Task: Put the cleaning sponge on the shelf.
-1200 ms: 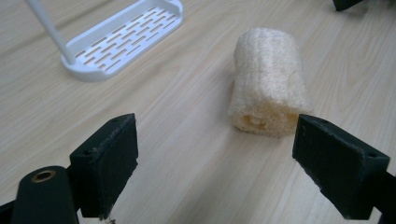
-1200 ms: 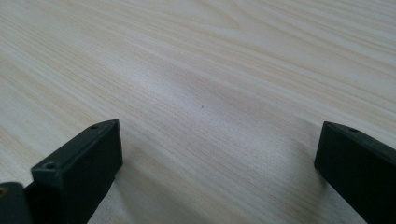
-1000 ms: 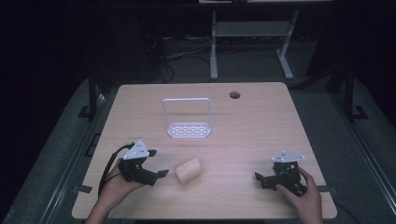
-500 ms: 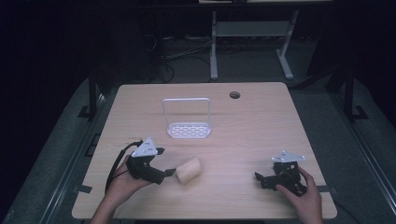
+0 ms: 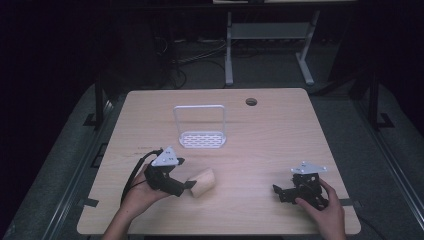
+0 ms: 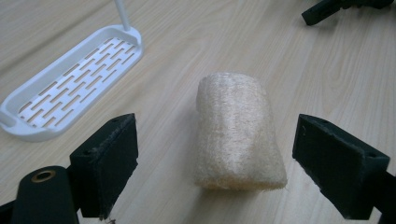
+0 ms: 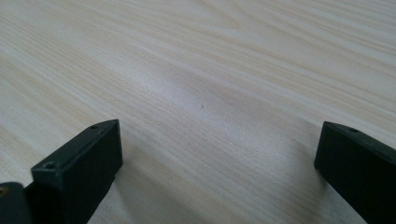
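A beige loofah roll (image 5: 202,182) (image 6: 237,133) lies on its side on the wooden table (image 5: 260,140). My left gripper (image 5: 187,185) (image 6: 229,168) is open, one jaw on each side of the roll's near end, with a gap to each pad. A white slotted rack (image 5: 201,139) (image 6: 70,88) with a tall wire handle stands behind the roll. My right gripper (image 5: 281,192) (image 7: 217,172) rests low at the table's front right, open over bare wood.
A round cable hole (image 5: 251,102) sits near the table's far edge. The tip of the right gripper (image 6: 336,7) appears far off in the left gripper view. A metal frame (image 5: 265,45) stands on the floor behind the table.
My left gripper has moved right toward the loofah roll until its jaws flank the roll's end. The right gripper has stayed put.
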Tool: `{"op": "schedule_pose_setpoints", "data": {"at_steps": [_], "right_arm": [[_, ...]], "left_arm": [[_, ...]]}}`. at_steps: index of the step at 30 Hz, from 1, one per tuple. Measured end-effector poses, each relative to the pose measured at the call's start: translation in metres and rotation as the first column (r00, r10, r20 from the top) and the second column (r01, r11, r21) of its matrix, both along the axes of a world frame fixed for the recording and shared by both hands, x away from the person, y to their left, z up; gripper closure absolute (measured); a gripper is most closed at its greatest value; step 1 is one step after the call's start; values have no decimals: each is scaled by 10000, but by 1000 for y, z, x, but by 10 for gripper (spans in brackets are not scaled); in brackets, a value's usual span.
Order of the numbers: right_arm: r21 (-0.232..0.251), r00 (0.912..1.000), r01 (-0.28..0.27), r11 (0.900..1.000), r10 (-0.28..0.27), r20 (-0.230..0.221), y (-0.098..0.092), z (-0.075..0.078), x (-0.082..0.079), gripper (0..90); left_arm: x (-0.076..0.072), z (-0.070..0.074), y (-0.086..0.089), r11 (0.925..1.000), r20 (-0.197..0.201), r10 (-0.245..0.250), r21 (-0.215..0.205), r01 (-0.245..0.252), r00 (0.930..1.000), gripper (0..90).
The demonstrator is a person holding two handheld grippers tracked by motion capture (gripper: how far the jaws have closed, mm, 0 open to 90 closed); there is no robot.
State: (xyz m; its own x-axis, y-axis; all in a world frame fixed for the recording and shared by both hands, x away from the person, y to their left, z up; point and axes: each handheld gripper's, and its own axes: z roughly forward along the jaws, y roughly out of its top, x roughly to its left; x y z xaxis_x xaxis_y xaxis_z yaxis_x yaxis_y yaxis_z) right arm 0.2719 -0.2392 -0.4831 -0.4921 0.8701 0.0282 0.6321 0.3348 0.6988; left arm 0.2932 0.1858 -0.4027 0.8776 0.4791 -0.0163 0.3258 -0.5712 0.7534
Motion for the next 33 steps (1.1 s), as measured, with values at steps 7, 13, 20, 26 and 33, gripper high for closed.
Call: {"op": "schedule_pose_setpoints", "data": {"at_steps": [7,13,20,26,33], "right_arm": [[0,10000,1,10000,-1,-1,0,0,0,7],[0,10000,1,10000,-1,0,0,0,0,7],[1,10000,1,10000,-1,-2,0,0,0,7],[0,10000,0,10000,0,0,0,0,0,7],[0,10000,0,10000,0,-2,0,0,0,7]], "left_arm": [[3,-1,-10,9995,-81,-233,232,235,9997,138],[5,-2,-18,9984,-162,-393,390,399,9991,138],[8,-8,-26,9975,-272,-443,543,457,9986,138],[8,-14,-32,9965,-354,-444,688,467,9984,138],[8,-23,-36,9955,-493,-469,799,507,9977,137]]}}
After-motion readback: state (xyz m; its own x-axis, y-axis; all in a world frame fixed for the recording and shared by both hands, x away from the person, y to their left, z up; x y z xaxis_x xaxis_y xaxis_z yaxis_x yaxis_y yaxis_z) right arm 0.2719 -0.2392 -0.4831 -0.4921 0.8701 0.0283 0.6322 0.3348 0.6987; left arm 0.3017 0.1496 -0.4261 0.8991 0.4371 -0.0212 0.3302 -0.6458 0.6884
